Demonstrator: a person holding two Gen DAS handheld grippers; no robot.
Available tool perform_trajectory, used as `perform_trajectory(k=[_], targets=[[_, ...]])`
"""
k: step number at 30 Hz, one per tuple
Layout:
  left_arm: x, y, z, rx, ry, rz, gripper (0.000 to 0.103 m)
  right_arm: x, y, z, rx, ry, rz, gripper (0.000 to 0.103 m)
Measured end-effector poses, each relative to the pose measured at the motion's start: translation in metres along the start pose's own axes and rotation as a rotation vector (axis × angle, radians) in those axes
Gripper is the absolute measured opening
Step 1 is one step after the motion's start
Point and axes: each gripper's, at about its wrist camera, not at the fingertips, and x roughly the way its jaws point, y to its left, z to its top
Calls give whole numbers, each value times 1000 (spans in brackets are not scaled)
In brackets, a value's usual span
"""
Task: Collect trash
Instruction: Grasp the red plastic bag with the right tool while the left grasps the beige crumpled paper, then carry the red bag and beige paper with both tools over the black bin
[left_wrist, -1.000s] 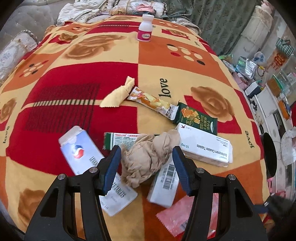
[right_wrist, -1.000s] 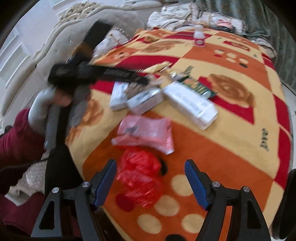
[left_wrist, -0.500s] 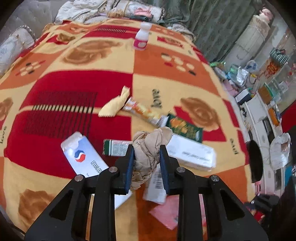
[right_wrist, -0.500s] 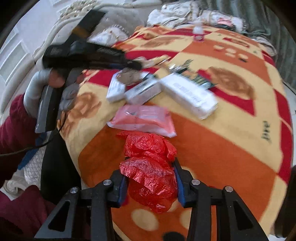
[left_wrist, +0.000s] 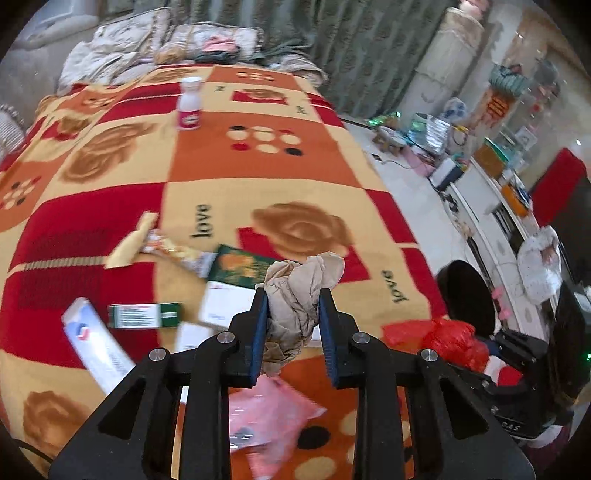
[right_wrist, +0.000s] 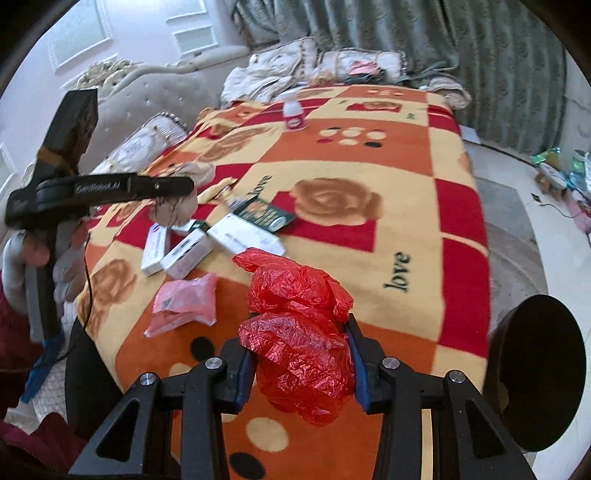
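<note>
Trash lies scattered over a bed blanket (left_wrist: 295, 173) checked in red, orange and cream, printed with brown roses and the word "love" in black. Two pieces are off the blanket. A crumpled wad of tan paper (left_wrist: 299, 295) sits between the fingers of the left gripper (left_wrist: 293, 325): the blue pads press its sides, and its creased top bulges above the fingertips. A crinkled red plastic bag (right_wrist: 299, 332) is pinched by the right gripper (right_wrist: 301, 365), the shiny film spilling out above and below the pads. On both grippers the fingers have just finished closing onto their loads.

Taking the paper wad as landmark, the rest lies on the blanket below and behind it. Just behind and left of it is a dark green sachet (left_wrist: 240, 266) with an orange picture; its print is too blurred to read. Left of that lies a long snack wrapper (left_wrist: 173, 251) touching a pale yellow scrap (left_wrist: 133, 243). Lower left of the wad are flat cardboard boxes: a green-and-white carton (left_wrist: 144, 315), a long white box (left_wrist: 96, 343) with a red-and-blue round logo, and a white box (left_wrist: 225, 306) partly under the wad. Below the wad, between the gripper arms, lies a translucent pink pouch (left_wrist: 266, 417). Far behind it, a small white bottle (left_wrist: 190, 105) with a pink label stands upright. Right of the wad, past the bed's edge, is a round black bin (left_wrist: 467, 299).

In the right wrist view the left gripper's side reads "GenRobot.AI".
</note>
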Motion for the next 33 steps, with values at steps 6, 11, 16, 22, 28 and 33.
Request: perform_trajectory(k=[6, 11, 16, 22, 28, 33], targets=[[11, -47, -1, 82, 7, -16, 24, -10, -22, -1, 35, -32, -49, 41], [24, -82, -1, 141, 20, -34, 24, -21, -43, -3, 78, -58, -91, 41], [35, -112, -2, 183, 33, -59, 24, -34, -66, -8, 119, -76, -140, 41], [46, -144, -3, 227, 50, -85, 24, -50, -92, -17, 175, -95, -183, 41], [53, -163, -4, 253, 59, -102, 24, -59, -108, -25, 215, -101, -209, 41], [56, -169, -6, 259, 65, -105, 24, -61, -113, -30, 229, -101, -213, 41]])
